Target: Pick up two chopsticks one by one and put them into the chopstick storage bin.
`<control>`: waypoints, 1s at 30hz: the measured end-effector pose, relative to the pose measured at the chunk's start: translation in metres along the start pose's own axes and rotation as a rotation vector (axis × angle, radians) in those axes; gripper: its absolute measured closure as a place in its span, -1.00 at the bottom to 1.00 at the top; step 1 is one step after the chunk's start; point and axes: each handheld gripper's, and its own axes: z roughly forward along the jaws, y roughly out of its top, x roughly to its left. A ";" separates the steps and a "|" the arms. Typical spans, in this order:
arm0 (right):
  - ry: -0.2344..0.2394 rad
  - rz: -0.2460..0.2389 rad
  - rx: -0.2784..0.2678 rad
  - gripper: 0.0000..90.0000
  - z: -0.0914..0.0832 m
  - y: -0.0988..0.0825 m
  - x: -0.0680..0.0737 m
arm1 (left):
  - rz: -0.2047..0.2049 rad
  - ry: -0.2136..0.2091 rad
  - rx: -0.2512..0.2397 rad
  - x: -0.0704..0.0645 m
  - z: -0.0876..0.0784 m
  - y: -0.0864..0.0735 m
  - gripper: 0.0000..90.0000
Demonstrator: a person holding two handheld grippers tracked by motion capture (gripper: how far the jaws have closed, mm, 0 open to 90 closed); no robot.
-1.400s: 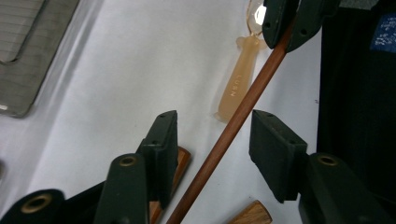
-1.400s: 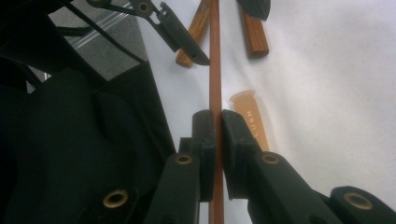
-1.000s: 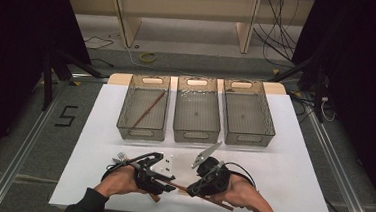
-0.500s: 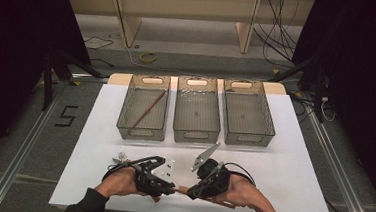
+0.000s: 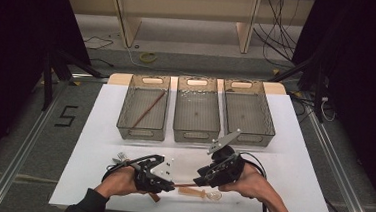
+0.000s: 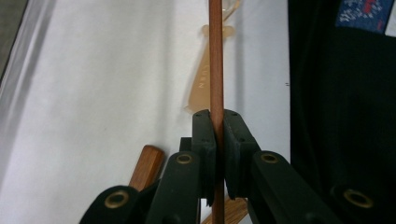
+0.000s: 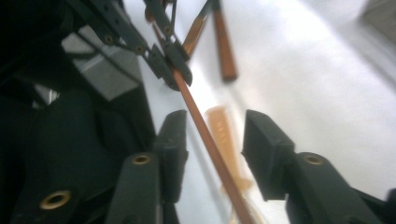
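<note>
— Chopstick (image 6: 216, 70): where is it?
— Clamped in the left gripper (image 6: 218, 133), low over the table's (image 5: 302, 169) near edge.
— And the right gripper (image 7: 212, 140)?
— Jaws just opened, straddling it untouched; bare table lies rightward.

Black jaws, brass screws, dark sleeves (image 5: 85, 202)

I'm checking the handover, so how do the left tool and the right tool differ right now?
The left tool is shut on the brown stick; the right tool is open, its jaws having just been opening, with the stick passing between them untouched. The left tool points right in the high view, the right tool left. Both are black and two-jawed.
</note>
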 end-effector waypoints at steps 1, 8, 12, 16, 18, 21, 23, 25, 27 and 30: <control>-0.008 0.010 -0.021 0.19 -0.004 0.000 -0.001 | -0.021 0.006 -0.002 0.001 -0.001 -0.001 0.87; -0.045 0.060 -0.070 -0.04 -0.011 -0.001 -0.007 | -0.139 0.052 -0.007 0.012 -0.006 -0.005 0.87; -0.083 0.074 -0.122 -0.09 -0.013 -0.001 -0.008 | -0.203 0.063 -0.015 0.018 -0.010 -0.010 0.87; -0.093 0.075 -0.153 -0.11 -0.014 -0.002 -0.008 | -0.255 0.096 -0.014 0.023 -0.015 -0.014 0.87; -0.097 0.078 -0.158 -0.12 -0.014 -0.003 -0.008 | -0.282 0.107 -0.024 0.026 -0.019 -0.017 0.87; -0.106 0.075 -0.178 -0.14 -0.014 -0.004 -0.008 | -0.326 0.136 -0.038 0.031 -0.025 -0.021 0.87; -0.114 0.072 -0.195 -0.16 -0.013 -0.006 -0.007 | -0.348 0.149 -0.043 0.035 -0.029 -0.025 0.87; -0.104 0.082 -0.205 -0.18 -0.011 -0.008 -0.008 | -0.368 0.169 -0.054 0.038 -0.033 -0.028 0.87; -0.119 0.087 -0.217 -0.19 -0.008 -0.011 -0.008 | -0.389 0.180 -0.061 0.040 -0.036 -0.031 0.87; -0.132 0.103 -0.220 -0.21 -0.003 -0.016 -0.010 | -0.415 0.203 -0.077 0.044 -0.040 -0.035 0.87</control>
